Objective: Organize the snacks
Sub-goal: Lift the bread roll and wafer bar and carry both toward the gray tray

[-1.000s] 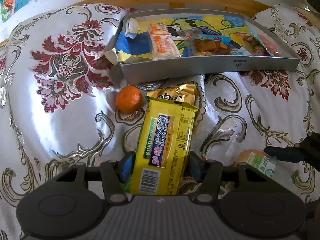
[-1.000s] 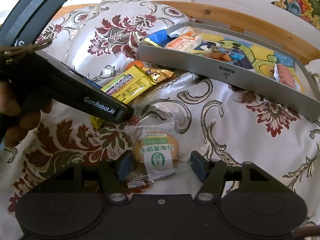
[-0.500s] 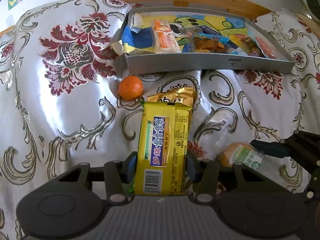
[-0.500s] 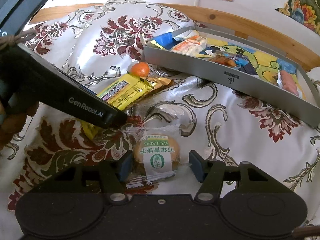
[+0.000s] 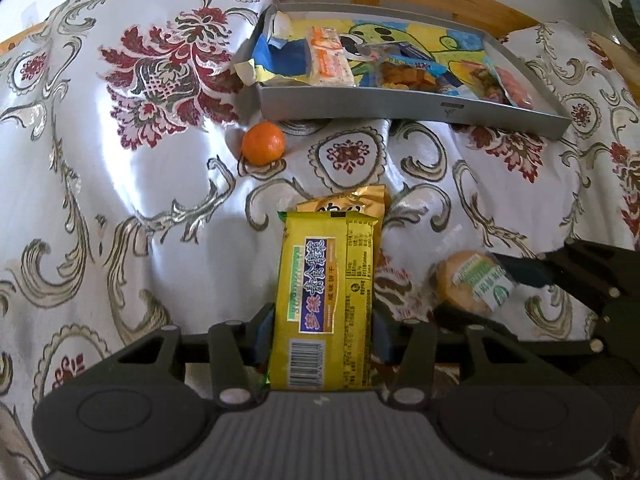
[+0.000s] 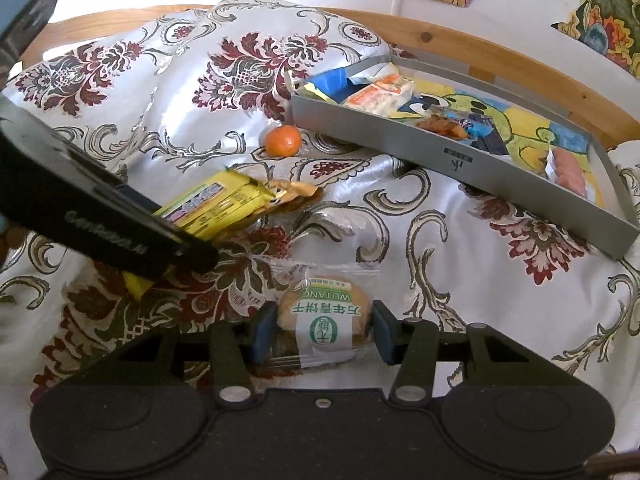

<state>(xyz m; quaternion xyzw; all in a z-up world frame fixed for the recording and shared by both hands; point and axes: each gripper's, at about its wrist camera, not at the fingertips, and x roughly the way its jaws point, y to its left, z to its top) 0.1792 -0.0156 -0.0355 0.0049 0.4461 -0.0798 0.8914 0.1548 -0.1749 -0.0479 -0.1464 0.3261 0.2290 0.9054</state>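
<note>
My left gripper (image 5: 322, 336) is shut on a long yellow biscuit pack (image 5: 328, 292), which points toward the grey tray (image 5: 400, 104). The pack's far end overlaps a gold packet (image 5: 348, 204) lying on the cloth. In the right wrist view, the yellow pack (image 6: 216, 204) sticks out from the left gripper's dark body (image 6: 100, 216). My right gripper (image 6: 322, 334) is shut on a round cookie in a clear wrapper with a green label (image 6: 324, 312), both pads against its sides. The cookie (image 5: 468, 284) also shows at the right of the left wrist view.
A small orange (image 5: 263, 143) rests on the floral cloth just before the tray's left corner. The tray holds several snack packets, including a blue one (image 5: 288, 54) and an orange-white one (image 5: 330, 62). A wooden rail (image 6: 440, 40) and a wall stand behind the tray.
The left gripper with the yellow pack has drawn back from the tray and the orange. The right gripper's fingers have narrowed onto the cookie.
</note>
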